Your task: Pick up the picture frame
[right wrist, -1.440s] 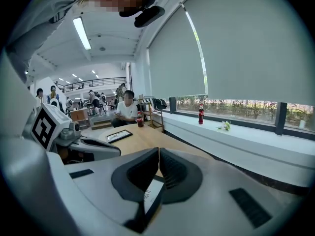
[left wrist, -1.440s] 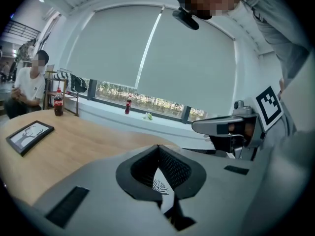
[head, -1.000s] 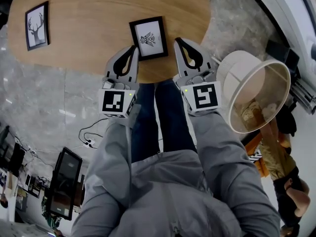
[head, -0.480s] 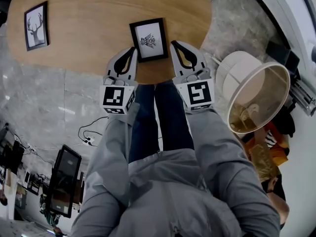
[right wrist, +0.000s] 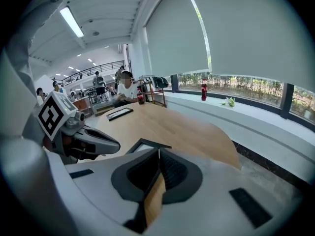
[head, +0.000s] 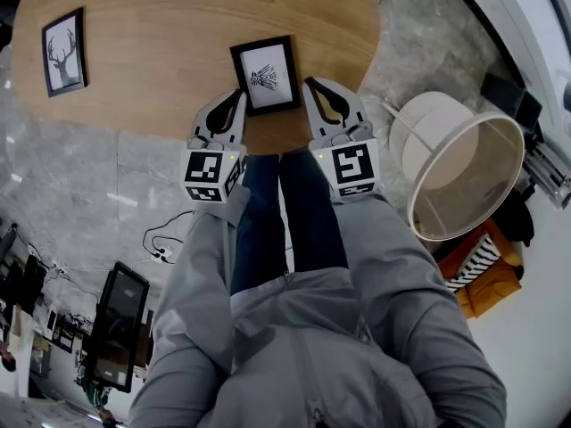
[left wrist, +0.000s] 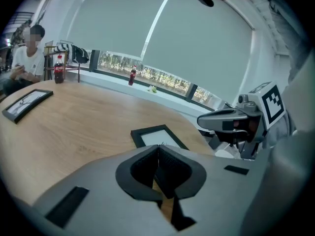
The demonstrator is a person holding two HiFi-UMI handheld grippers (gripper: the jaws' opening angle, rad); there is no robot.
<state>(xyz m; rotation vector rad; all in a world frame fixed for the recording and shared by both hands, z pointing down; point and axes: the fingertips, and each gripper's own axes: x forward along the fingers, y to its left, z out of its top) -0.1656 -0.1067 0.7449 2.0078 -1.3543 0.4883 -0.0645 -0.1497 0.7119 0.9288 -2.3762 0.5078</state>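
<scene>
Picture frame (head: 265,76) on table (head: 169,25) between left gripper (head: 235,94) and right gripper (head: 311,86); 2nd frame (head: 63,51) far left

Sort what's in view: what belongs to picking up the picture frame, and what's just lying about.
For the job: near picture frame, flat on the table; left gripper and right gripper, both shut, flanking it.

Lying about: deer picture frame; lampshade beside the table; bottles.

Black picture frame (head: 265,76) around a white sheet; pale wood-grain table (head: 161,25); at ten o'clock, a black deer-print frame (head: 64,50).
</scene>
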